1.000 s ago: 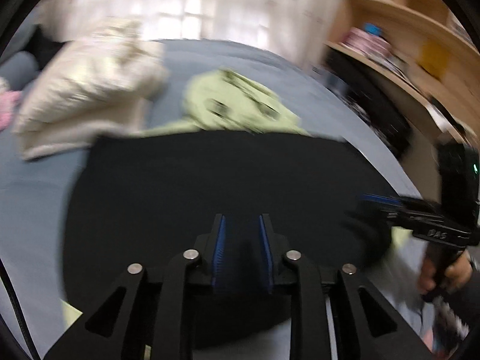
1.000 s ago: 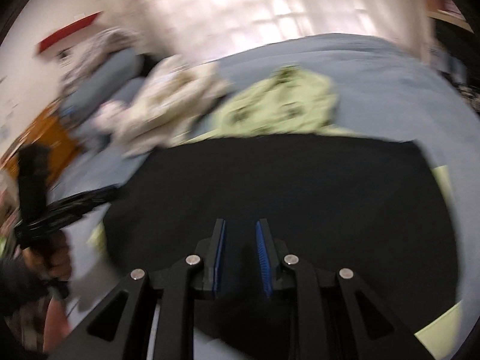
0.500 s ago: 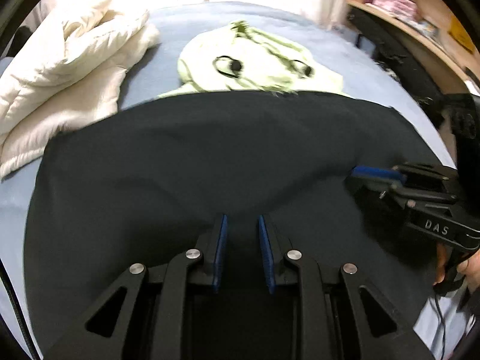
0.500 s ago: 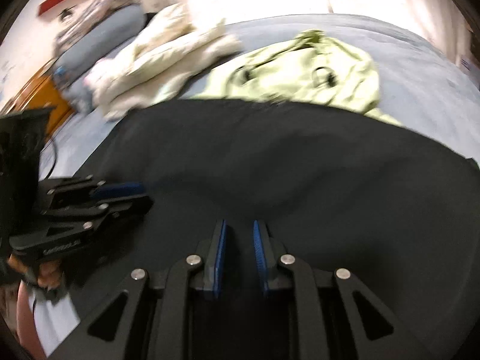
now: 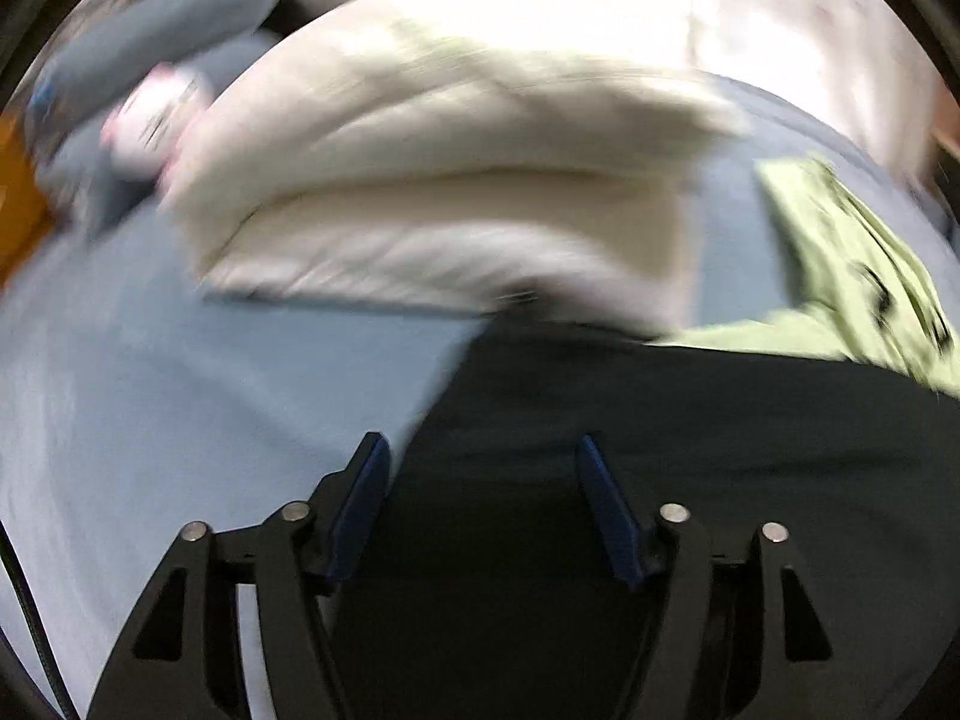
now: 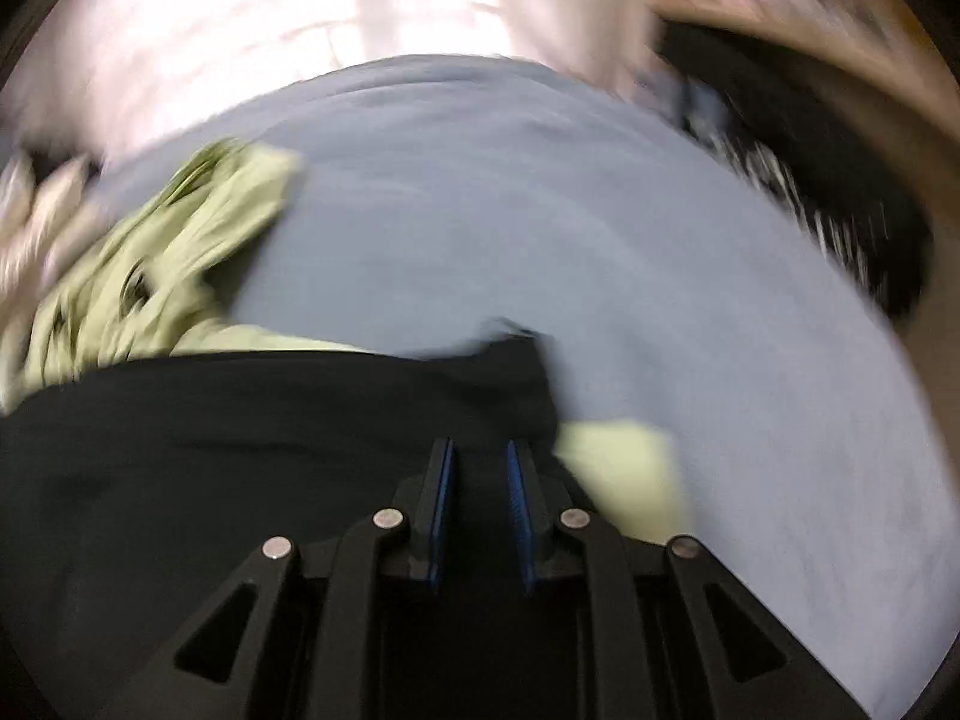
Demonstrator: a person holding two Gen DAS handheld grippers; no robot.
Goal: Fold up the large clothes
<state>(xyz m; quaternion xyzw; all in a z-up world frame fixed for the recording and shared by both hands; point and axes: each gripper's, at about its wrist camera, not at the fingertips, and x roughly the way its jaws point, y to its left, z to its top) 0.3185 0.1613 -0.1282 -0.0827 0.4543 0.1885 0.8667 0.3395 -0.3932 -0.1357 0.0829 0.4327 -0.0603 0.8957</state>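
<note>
A large black garment point(image 5: 690, 420) lies spread on the blue-grey bed point(image 5: 180, 390), blurred by motion. My left gripper point(image 5: 480, 441) hangs over its left edge. The jaws are opening and stand wide apart, with cloth below them but the pads point(image 5: 360, 498) free of it. In the right wrist view the black garment point(image 6: 240, 420) ends near my right gripper point(image 6: 478, 445). Those jaws are closing to a narrow gap with black cloth between the blue pads.
A pale green garment point(image 5: 852, 264) lies beyond the black one, its edge point(image 6: 624, 468) showing beside my right fingers. A folded white quilt point(image 5: 450, 180) and a pink-and-white item point(image 5: 150, 120) sit at the back left. Wooden shelving point(image 6: 840, 60) stands right of the bed point(image 6: 540, 210).
The left view swung left to the garment's left edge and its jaws opened wide. The right view swung right to the right edge. Neither gripper shows in the other's view now.
</note>
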